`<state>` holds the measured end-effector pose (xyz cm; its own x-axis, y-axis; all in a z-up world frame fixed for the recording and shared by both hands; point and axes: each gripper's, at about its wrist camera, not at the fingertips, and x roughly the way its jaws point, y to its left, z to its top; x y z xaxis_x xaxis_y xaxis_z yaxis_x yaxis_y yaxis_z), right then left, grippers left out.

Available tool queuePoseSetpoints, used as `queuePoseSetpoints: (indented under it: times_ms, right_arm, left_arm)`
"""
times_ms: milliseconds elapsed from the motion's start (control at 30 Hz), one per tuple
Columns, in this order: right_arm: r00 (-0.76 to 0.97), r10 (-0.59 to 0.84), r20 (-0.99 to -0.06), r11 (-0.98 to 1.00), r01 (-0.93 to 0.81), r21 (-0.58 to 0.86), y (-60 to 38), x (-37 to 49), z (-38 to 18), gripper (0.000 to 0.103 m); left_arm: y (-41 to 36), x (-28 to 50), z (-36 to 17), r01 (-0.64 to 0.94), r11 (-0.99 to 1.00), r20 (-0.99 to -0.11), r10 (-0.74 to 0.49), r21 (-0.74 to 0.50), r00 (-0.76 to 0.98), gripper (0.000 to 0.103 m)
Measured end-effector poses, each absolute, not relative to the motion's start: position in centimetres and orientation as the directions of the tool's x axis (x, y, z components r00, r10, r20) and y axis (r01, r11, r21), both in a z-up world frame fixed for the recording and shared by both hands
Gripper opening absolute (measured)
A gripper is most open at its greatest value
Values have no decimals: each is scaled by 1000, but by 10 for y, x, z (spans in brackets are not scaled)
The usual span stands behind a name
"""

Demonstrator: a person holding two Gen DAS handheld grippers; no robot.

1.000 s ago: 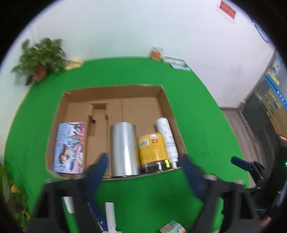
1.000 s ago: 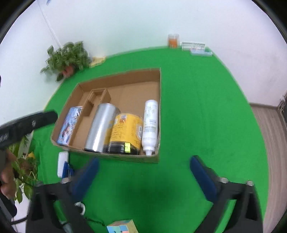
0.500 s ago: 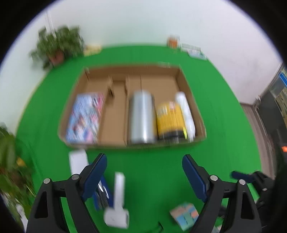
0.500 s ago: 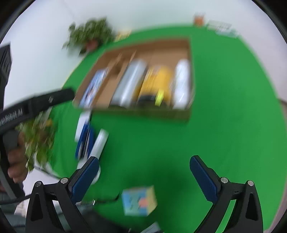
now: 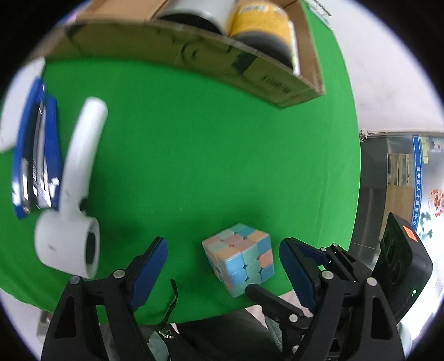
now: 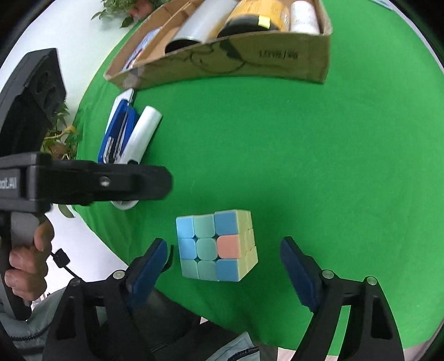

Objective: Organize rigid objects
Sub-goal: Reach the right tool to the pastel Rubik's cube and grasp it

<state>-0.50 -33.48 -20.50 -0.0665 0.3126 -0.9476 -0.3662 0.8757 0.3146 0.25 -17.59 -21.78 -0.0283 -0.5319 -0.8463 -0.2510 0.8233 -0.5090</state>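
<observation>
A pastel puzzle cube (image 6: 216,245) sits on the green cloth near the table's front edge, between the spread fingers of my open right gripper (image 6: 223,255). The cube (image 5: 241,259) also lies between the fingers of my open left gripper (image 5: 223,254). A white handled device (image 5: 75,194) and a blue stapler (image 5: 36,155) lie to the left; both show in the right wrist view, device (image 6: 143,133), stapler (image 6: 116,133). The cardboard box (image 6: 236,59) at the back holds a silver can (image 6: 199,27), a yellow can (image 6: 255,16), a white bottle (image 6: 304,16) and a picture box.
The left gripper's body (image 6: 83,183) and the hand holding it cross the left side of the right wrist view. A potted plant (image 6: 63,130) stands off the table's left edge. A black device (image 5: 402,266) sits at the right.
Both grippers have dropped low and pulled back toward the table's front edge. The cube, earlier at the bottom of both views, now lies between the fingers of each gripper.
</observation>
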Motion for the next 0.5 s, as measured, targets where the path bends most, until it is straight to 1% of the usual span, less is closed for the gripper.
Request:
queuePoseSetpoints:
  times_ms: [133,200,267,300,333,400,500]
  right_arm:
    - [-103,304,-947,871,-373,320,-329,-6,-221,82]
    - [-124,305,-944,869,-368,329,-326,-6,-227,77]
    - [-141,302,-943,869,-365,333,-324,-6,-231,75]
    - [-146,300,-943,871,-360,333,-324,-6,-235,73]
    - [-147,308,-940,872,-352,341,-325,-6,-237,73]
    - [-143,356,-923,871,-307,384,-331,-6,-239,65]
    - [-92,333,-938,892,-291,345,-339,-4,-234,65]
  left_arm:
    - [-182,-5,-229,-260,805,-823,-564,-533,-62,82]
    - [-185,-7,-233,-258,802,-815,-574,-539,-78,82]
    - [-187,-12,-240,-264,795,-805,-585,-546,-97,77]
    - [-188,-13,-242,-266,793,-801,-589,-548,-104,77]
    - [-189,-15,-243,-268,793,-800,-589,-547,-111,76]
    - [-189,-19,-246,-274,793,-799,-589,-544,-122,76]
    - [-190,-18,-246,-288,769,-780,-617,-570,-104,77]
